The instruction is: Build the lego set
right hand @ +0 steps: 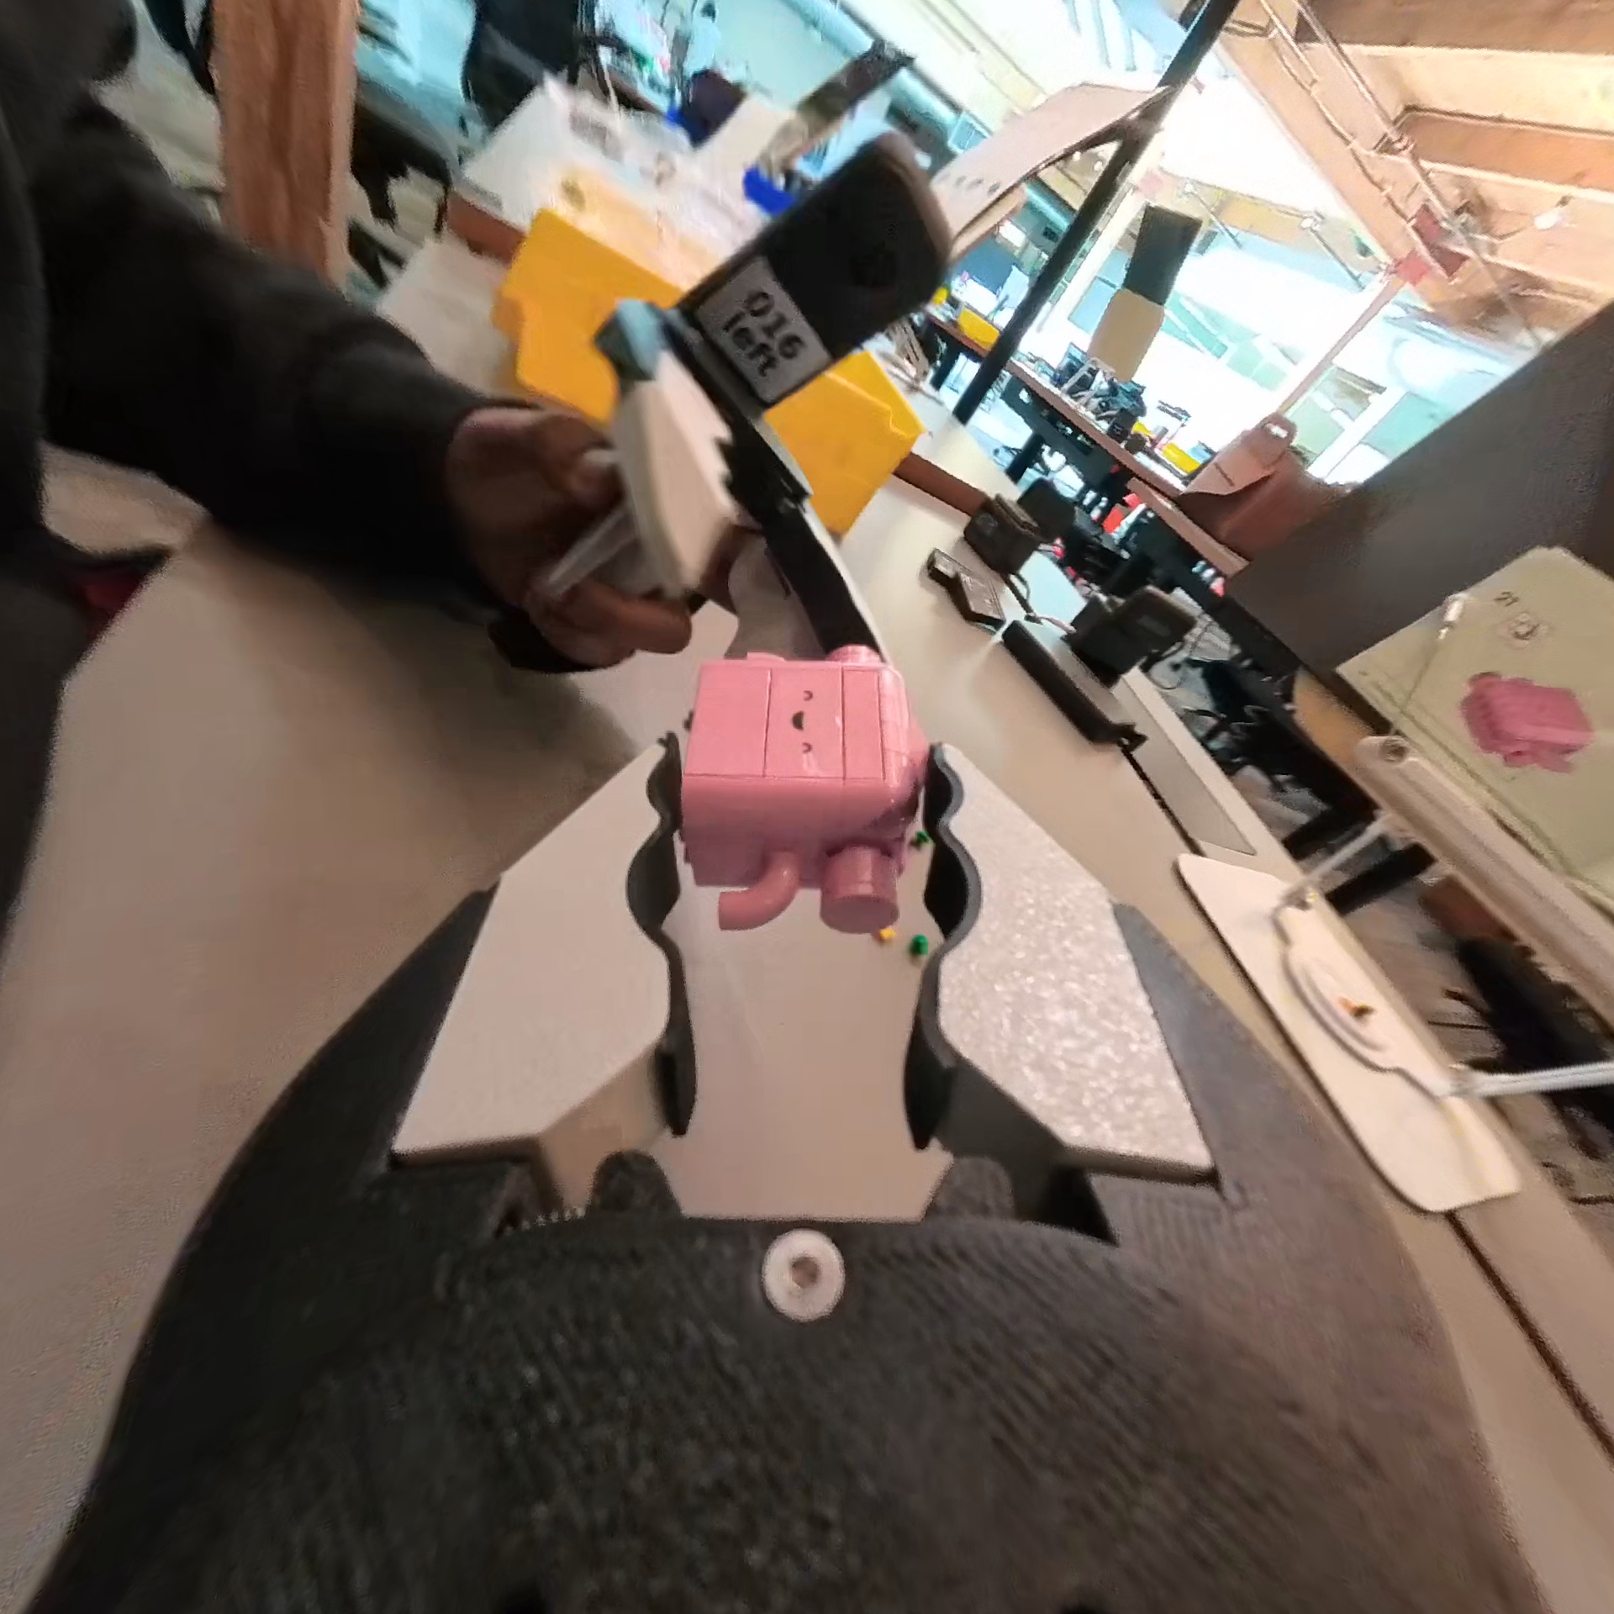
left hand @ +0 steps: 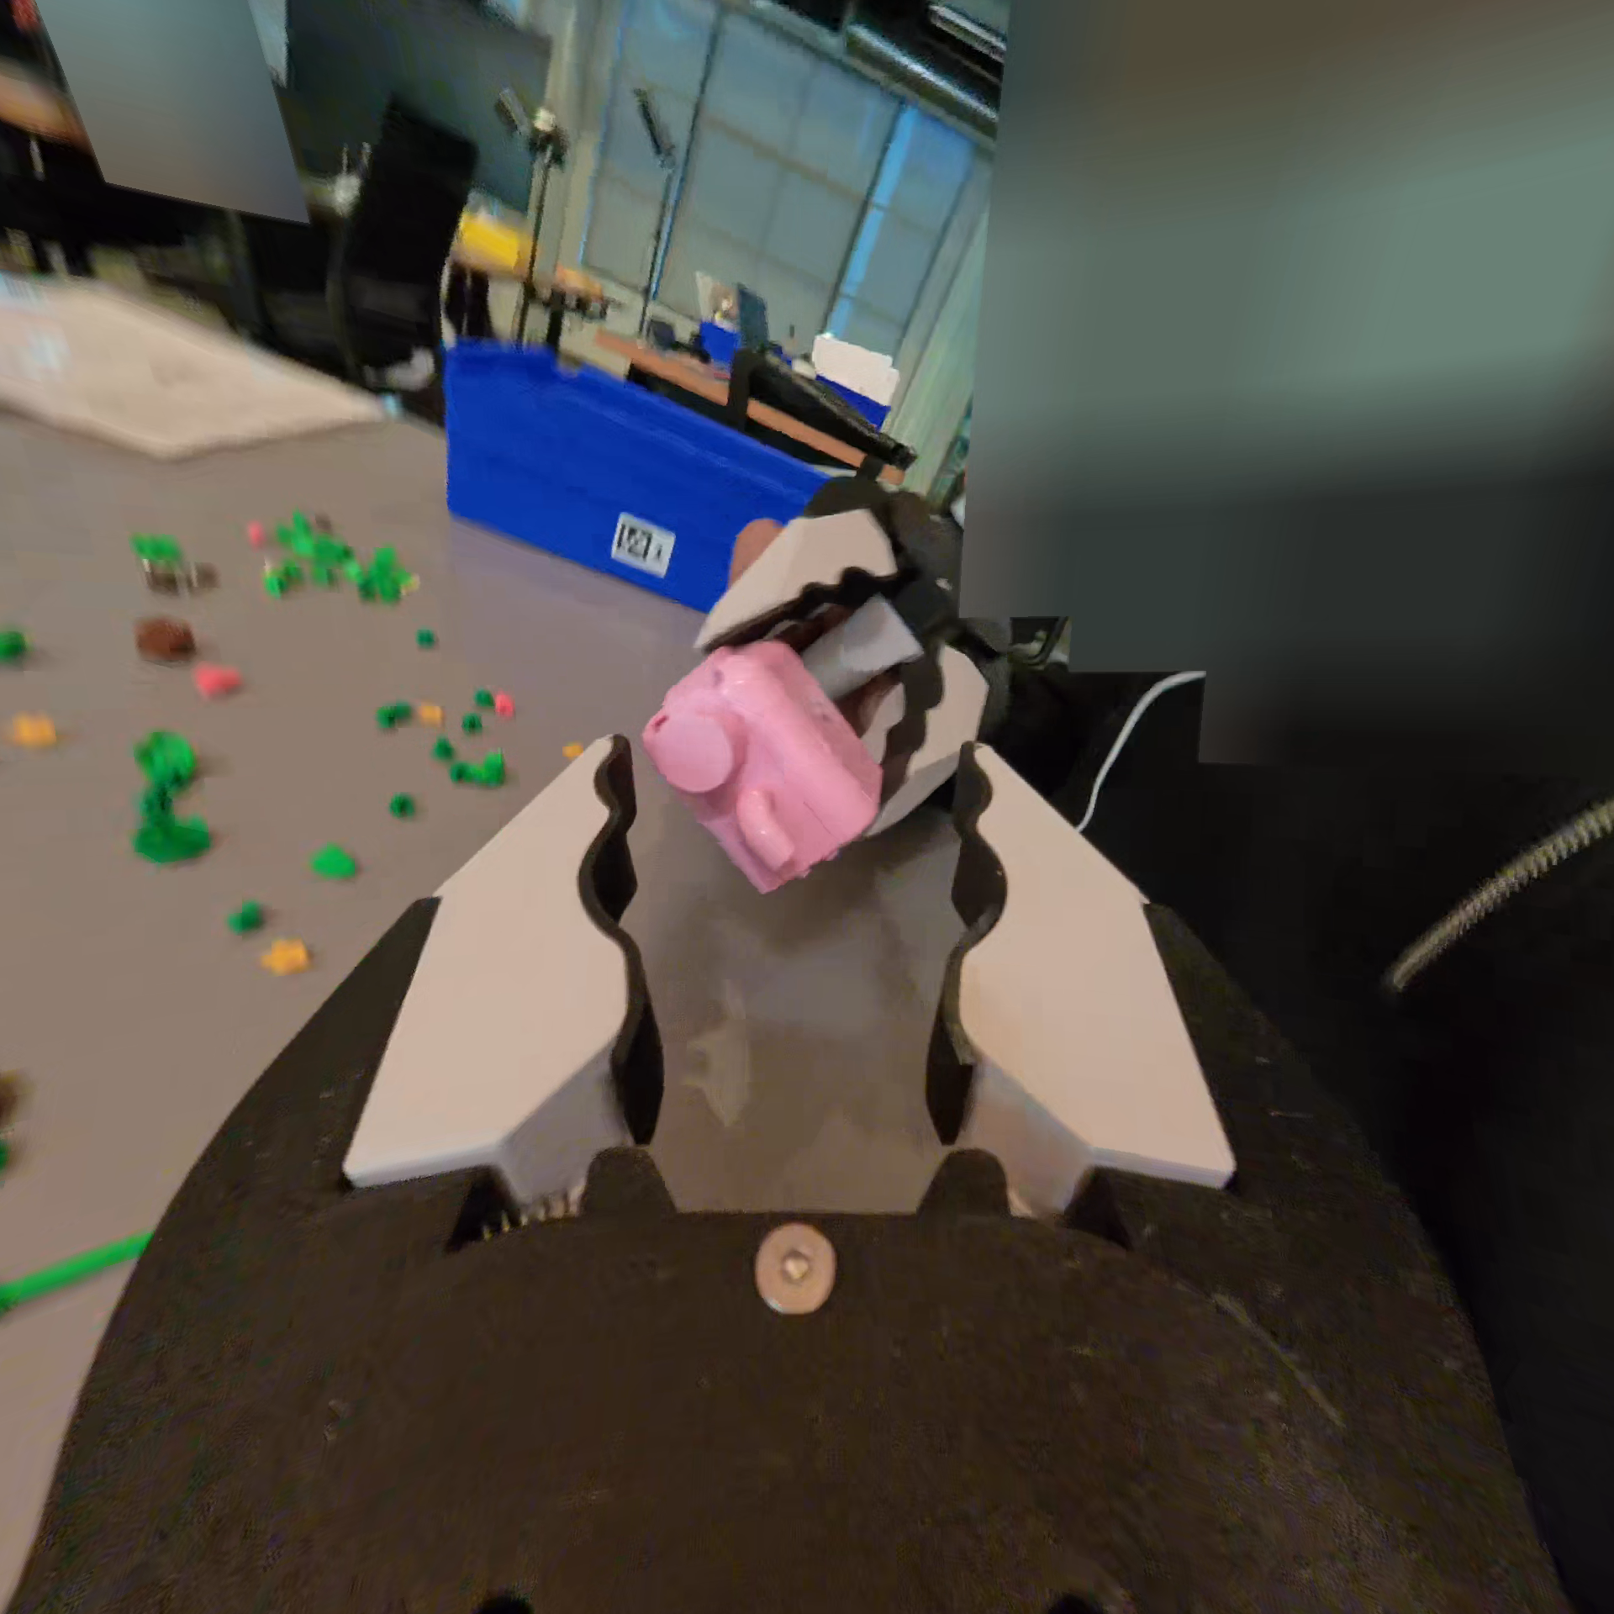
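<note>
A pink lego figure, a blocky body with a small face, a curled tail and round stubs, is clamped between the tips of my right gripper above the table. In the left wrist view the same figure hangs tilted from the right gripper's grey fingers. My left gripper is open and empty, its tips on either side of the figure without touching it. A hand holds the left gripper's handle behind the figure.
Loose green, orange, pink and brown bricks lie scattered on the grey table at the left. A blue bin stands behind them. A yellow bin, a sheet picturing the pink figure and a white stand base are nearby. Both grippers' tips are close together, under 4 cm apart.
</note>
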Demonstrator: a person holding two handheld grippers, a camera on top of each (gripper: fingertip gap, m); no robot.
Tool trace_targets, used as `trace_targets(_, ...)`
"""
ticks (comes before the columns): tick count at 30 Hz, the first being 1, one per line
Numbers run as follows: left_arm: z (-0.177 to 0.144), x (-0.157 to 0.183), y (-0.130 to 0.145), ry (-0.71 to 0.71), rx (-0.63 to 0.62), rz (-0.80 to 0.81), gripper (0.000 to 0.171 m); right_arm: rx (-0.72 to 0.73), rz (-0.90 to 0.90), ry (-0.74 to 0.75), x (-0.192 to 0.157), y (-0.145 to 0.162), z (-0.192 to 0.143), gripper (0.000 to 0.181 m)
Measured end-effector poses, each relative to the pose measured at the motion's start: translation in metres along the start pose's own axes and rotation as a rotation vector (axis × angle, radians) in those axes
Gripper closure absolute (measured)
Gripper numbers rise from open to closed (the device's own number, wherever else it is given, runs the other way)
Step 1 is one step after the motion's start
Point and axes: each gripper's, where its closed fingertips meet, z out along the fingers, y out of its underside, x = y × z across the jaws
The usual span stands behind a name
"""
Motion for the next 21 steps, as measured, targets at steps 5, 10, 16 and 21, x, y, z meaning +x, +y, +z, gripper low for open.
trace_targets(5, 0.007, -0.015, 0.021, 0.041, -0.067, -0.305, 0.117, -0.056, -0.190, 0.019, -0.015, 0.006, 0.010, 0.128)
trace_targets(10, 0.008, -0.009, 0.024, 0.079, -0.091, -0.324, 0.133, -0.009, -0.200, 0.026, -0.018, 0.001, 0.011, 0.127)
trace_targets(16, 0.002, -0.020, 0.025, -0.002, -0.109, -0.275, 0.135, 0.119, 0.099, 0.074, 0.006, -0.001, 0.002, 0.111)
trace_targets(21, 0.001, -0.023, 0.026, -0.014, -0.116, -0.293, 0.135, 0.204, 0.472, 0.018, 0.030, 0.001, -0.008, 0.108)
